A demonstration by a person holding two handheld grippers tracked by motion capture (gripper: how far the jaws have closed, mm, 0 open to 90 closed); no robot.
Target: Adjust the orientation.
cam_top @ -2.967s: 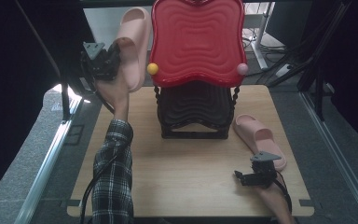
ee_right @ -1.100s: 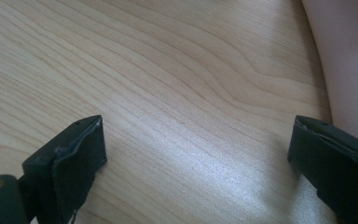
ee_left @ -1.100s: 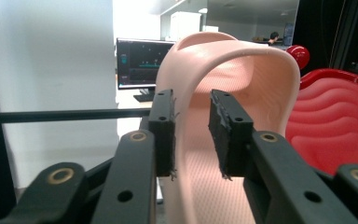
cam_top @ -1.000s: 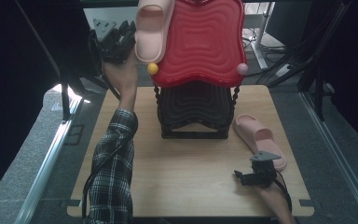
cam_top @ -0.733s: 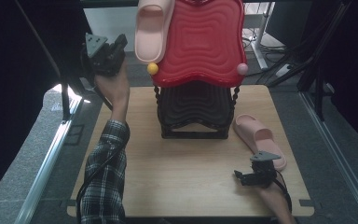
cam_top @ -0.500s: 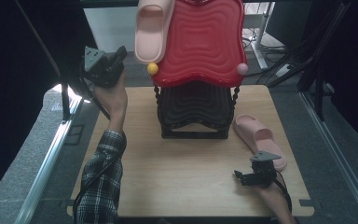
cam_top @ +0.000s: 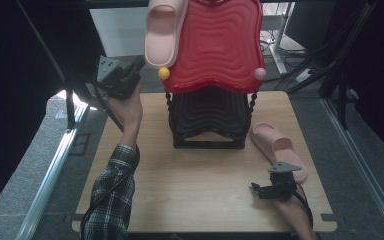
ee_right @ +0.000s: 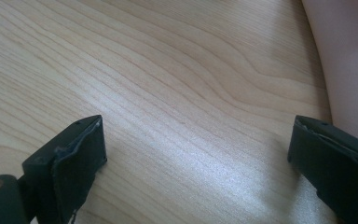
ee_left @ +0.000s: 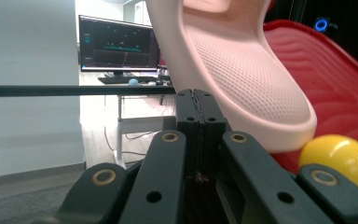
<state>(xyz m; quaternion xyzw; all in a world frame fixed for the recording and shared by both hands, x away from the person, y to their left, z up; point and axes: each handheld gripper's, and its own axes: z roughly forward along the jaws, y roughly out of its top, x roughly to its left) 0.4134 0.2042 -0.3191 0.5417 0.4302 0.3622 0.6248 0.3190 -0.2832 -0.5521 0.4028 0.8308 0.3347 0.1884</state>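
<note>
A pink slipper (cam_top: 162, 30) lies on the left part of the red wavy top tray (cam_top: 220, 45) of a black shelf rack (cam_top: 207, 117). My left gripper (cam_top: 139, 64) hangs just left of the rack, under the slipper's overhanging end. Its jaws are shut with nothing between them. In the left gripper view the closed fingertips (ee_left: 196, 93) point at the slipper's sole (ee_left: 242, 70), above a yellow ball (ee_left: 342, 158). A second pink slipper (cam_top: 277, 150) lies on the table at the right. My right gripper (cam_top: 260, 190) rests open beside it, empty (ee_right: 196, 149).
The wooden table (cam_top: 190, 185) ends close behind my right hand. A pink ball (cam_top: 260, 74) caps the rack's right corner. A metal rail (cam_top: 55, 165) runs along the floor at the left. A monitor on a desk (ee_left: 116, 49) stands far behind.
The left gripper carried the slipper onto the red tray, let go, then sank and drew back left with its jaws closing. The slipper stays put. The right hand is unmoved.
</note>
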